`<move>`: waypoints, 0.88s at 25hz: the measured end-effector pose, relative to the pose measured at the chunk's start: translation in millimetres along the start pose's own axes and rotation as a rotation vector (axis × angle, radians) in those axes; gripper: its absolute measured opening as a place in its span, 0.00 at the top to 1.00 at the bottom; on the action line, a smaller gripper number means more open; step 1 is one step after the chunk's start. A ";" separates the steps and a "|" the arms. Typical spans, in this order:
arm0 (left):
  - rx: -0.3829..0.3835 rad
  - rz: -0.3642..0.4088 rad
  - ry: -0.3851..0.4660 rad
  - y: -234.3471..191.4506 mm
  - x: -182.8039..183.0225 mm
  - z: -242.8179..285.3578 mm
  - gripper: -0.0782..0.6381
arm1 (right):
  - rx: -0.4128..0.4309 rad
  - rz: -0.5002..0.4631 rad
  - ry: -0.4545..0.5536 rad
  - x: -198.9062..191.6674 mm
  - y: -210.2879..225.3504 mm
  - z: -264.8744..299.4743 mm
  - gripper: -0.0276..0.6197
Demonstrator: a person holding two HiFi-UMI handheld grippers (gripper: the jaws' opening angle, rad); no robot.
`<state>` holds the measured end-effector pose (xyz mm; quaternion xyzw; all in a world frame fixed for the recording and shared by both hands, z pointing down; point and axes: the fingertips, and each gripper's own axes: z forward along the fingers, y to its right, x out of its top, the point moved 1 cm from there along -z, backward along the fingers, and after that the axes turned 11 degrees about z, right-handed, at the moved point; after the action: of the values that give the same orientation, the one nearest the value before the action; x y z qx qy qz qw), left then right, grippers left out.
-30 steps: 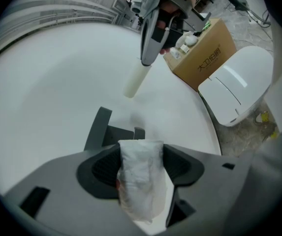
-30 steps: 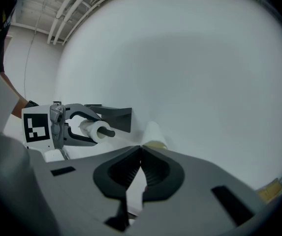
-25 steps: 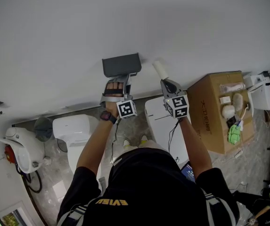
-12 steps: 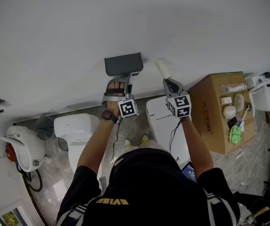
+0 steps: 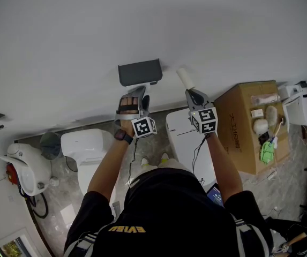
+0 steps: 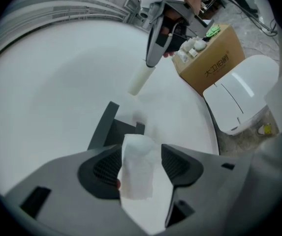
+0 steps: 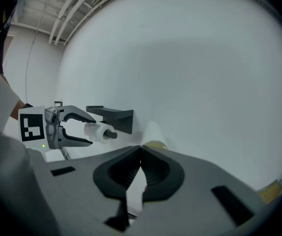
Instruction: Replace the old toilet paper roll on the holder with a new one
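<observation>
Standing between left gripper's [image 6: 141, 157] fingers [image 6: 101, 171], roll [image 6: 137, 173] touches one.

Hidden in the head view under the left gripper [image 5: 139, 91]: white roll [image 6: 138, 166]. Blurred in its own view, perhaps clear of one pad. Mostly behind shut jaws of the right gripper [image 7: 141, 147]: thin roll [image 7: 154, 132].
</observation>
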<state>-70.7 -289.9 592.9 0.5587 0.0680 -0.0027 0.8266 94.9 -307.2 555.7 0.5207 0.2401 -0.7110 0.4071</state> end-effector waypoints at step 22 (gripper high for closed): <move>0.122 -0.911 0.151 -72.5 -42.7 -115.4 0.56 | -0.012 0.051 0.134 56.7 -26.0 -65.2 0.96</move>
<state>-131.5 -213.6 488.6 0.5183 0.3660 -0.3287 0.6995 101.7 -261.5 478.2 0.5706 0.2580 -0.6624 0.4111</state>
